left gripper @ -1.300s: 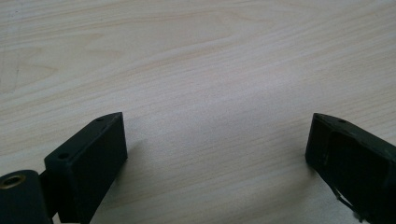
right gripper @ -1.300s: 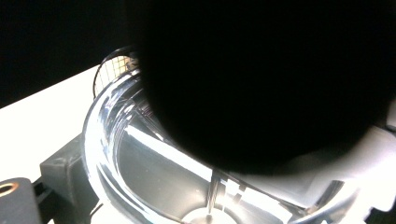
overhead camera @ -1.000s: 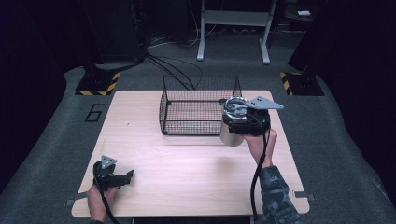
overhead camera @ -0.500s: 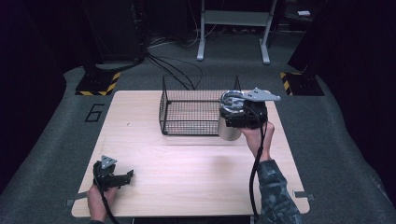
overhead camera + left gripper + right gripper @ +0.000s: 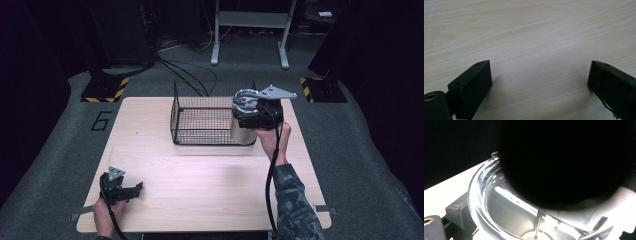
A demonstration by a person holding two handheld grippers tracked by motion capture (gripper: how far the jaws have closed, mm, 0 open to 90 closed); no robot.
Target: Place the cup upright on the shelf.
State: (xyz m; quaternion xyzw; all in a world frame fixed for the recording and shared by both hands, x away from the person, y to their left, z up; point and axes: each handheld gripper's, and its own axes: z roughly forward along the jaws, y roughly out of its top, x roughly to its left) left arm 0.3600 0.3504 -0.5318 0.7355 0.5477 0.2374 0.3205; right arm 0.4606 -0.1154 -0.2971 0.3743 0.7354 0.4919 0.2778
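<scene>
A shiny steel pot [image 5: 241, 133] with a clear glass lid [image 5: 481, 185] hangs at the right front corner of a black wire basket [image 5: 210, 136]. My right gripper [image 5: 248, 108] is on top of the pot, shut on its rim. In the right gripper view the lid's curved edge runs close in front of the camera, and a large dark shape hides most of what lies beyond. My left gripper [image 5: 132, 190] lies on the wooden table [image 5: 210, 185] at the front left. It is open, with bare wood between its fingers [image 5: 476, 80].
The basket stands at the back middle of the table and looks empty. Beyond the table are a dark floor with cables [image 5: 185, 70], a metal stand [image 5: 250, 30], and yellow-black striped blocks [image 5: 105, 90]. A cable trails from each gripper toward the person.
My right gripper has carried the pot up and slightly back, closer to the basket's right side. The left gripper has stayed still.
</scene>
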